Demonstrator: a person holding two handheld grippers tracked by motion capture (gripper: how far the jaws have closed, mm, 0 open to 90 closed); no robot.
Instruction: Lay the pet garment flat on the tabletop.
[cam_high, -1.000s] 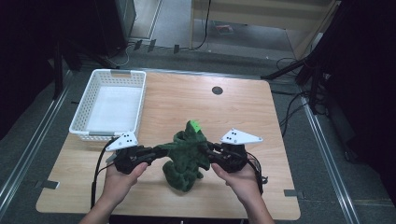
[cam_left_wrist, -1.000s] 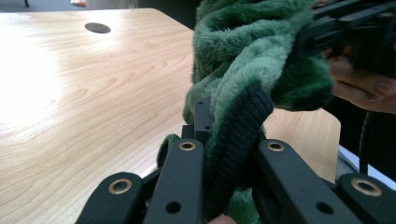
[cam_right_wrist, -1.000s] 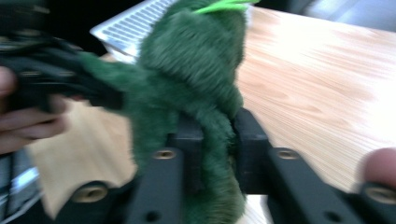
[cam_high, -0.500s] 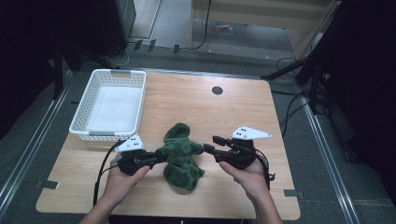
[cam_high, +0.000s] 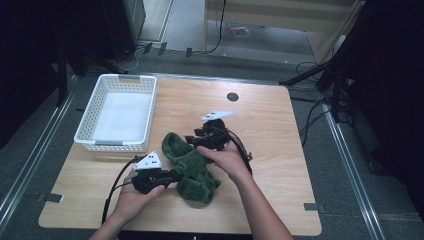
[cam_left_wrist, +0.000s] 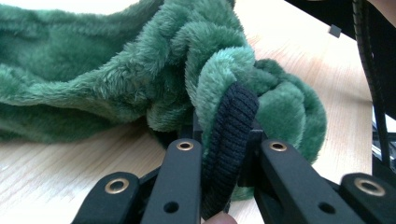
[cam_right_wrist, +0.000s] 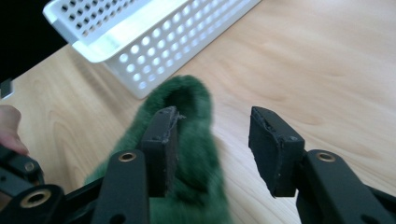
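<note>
We see a wooden table (cam_high: 270, 150) with a small dark round hole (cam_high: 232, 96) toward its far edge, at about 12 o'clock from the middle. A white perforated basket (cam_high: 117, 112) sits at about 10 o'clock on the table, and we see nothing in it. Just beside the basket's near right corner, toward 5 o'clock from it, lies a green fuzzy cloth (cam_high: 192, 167), bunched in folds across the near middle of the table.

Our left gripper (cam_high: 172, 176) sits at the cloth's 8 o'clock edge. In the left gripper view its jaws are clamped on a dark ribbed band (cam_left_wrist: 229, 140) that runs up into the green pile, and the heaped cloth blocks most of the table beyond. Our right gripper (cam_high: 192, 139) sits at the cloth's 1 o'clock side, pointing toward the basket. In the right gripper view its jaws stand well apart, with the far end of the cloth (cam_right_wrist: 187, 140) lying behind the left-hand jaw and bare wood showing in the gap. The basket's corner (cam_right_wrist: 149, 42) lies just beyond the cloth.
</note>
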